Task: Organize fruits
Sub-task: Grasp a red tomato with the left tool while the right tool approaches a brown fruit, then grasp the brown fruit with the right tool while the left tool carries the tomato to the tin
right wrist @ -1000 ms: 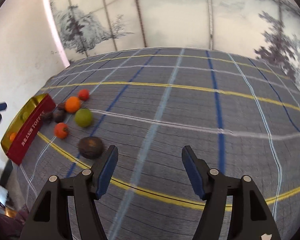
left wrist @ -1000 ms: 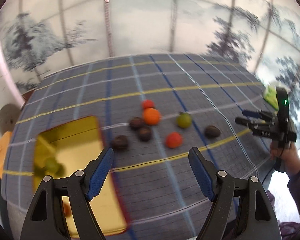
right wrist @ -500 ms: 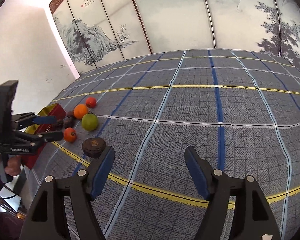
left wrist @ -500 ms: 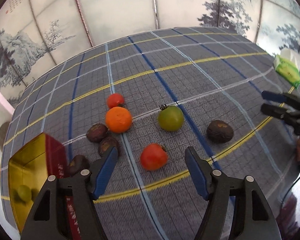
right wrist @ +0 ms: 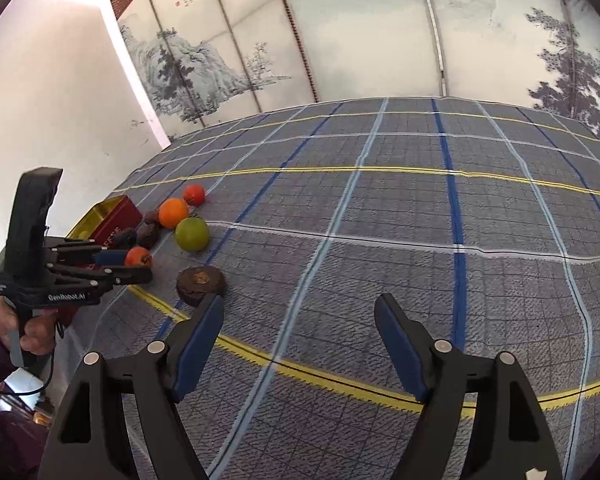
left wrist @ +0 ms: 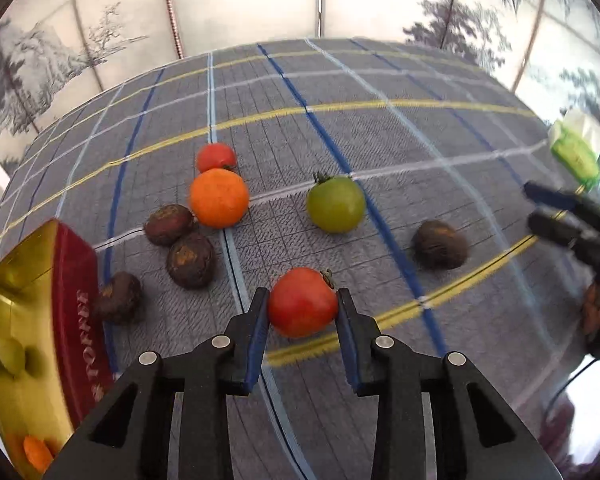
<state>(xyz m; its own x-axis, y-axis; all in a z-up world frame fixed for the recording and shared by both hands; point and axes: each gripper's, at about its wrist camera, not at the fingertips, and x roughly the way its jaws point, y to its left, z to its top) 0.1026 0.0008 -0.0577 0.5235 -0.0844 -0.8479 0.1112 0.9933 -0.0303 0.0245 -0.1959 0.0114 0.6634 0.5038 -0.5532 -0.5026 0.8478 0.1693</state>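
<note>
Left wrist view: left tongs [left wrist: 302,304] pinch red tomato [left wrist: 302,302] at lower center, on the surface [left wrist: 380,140]; right tongs [right wrist: 300,320] are spread, holding nothing

2 red tomatoes [left wrist: 302,302] – 1 green [left wrist: 335,203], 1 orange [left wrist: 219,197], 4 brown fruits [left wrist: 440,244]

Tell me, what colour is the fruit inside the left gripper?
Red. The tomato between the left gripper shows best in the left wrist view.
</note>
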